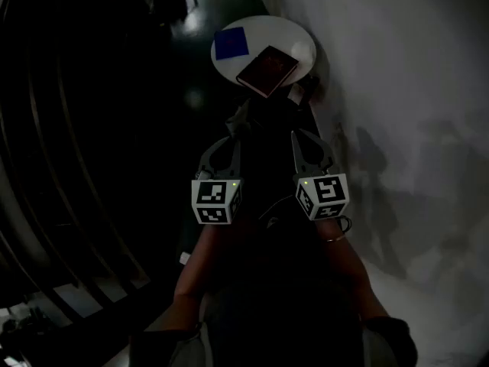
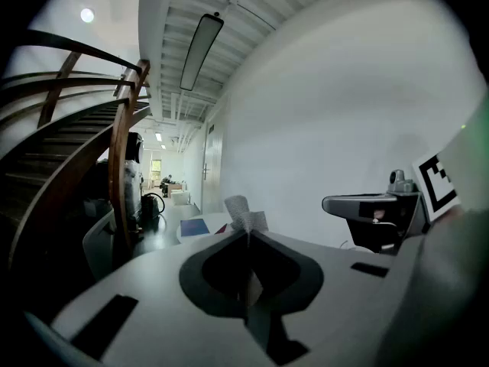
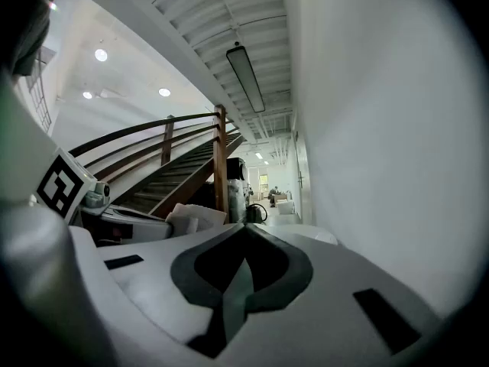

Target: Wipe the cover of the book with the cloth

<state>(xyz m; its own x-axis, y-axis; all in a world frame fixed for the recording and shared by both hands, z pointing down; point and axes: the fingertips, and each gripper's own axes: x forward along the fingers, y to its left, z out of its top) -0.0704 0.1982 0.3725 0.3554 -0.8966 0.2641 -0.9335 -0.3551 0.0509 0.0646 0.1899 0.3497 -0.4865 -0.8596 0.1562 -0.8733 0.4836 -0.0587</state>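
A dark red book (image 1: 267, 70) lies on a small round white table (image 1: 294, 40), far ahead of both grippers. Its red edge (image 2: 221, 228) barely shows in the left gripper view. My left gripper (image 1: 235, 132) is shut on a pale, textured cloth (image 2: 244, 214) that sticks up past its tips (image 2: 247, 234). The cloth (image 1: 240, 115) is dim in the head view. My right gripper (image 1: 296, 138) is level with the left one, jaws shut (image 3: 246, 226), with nothing seen between them. The cloth (image 3: 195, 219) also shows at the left of the right gripper view.
A blue square item (image 1: 230, 43) lies on the table beside the book. A white wall (image 1: 412, 90) runs along the right. A curved staircase with a wooden rail (image 2: 118, 167) stands at the left. The floor is dark, with a bag (image 2: 150, 205) farther off.
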